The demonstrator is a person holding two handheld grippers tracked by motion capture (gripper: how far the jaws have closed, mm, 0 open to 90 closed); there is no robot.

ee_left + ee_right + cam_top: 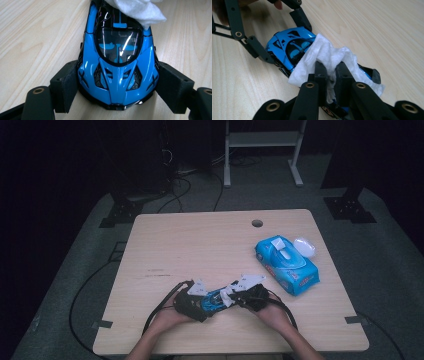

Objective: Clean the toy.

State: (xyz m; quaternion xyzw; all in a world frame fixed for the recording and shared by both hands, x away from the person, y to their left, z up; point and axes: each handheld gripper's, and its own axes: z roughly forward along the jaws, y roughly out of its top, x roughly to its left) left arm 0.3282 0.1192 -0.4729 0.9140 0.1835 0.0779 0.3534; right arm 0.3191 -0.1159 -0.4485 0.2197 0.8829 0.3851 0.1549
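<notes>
Clamping the blue toy car [117, 67] by its nose, the left gripper [117, 87] held the model near the front edge of the wooden table [200, 245], its two padded jaws pressed against the car's flanks. The car lay flat on the surface, its windscreen facing up (glossy, with reflections). The right gripper [331, 75] was closed on a white wipe [324, 56], jaws nearly together with the tissue bunched between them, and the wipe rested on the car's roof and rear section. In the high view both grippers met just left of the table's centre line at the front edge. A blue wipes pack [286, 265] lay toward the right edge, its white lid [304, 246] flipped open beside it.
</notes>
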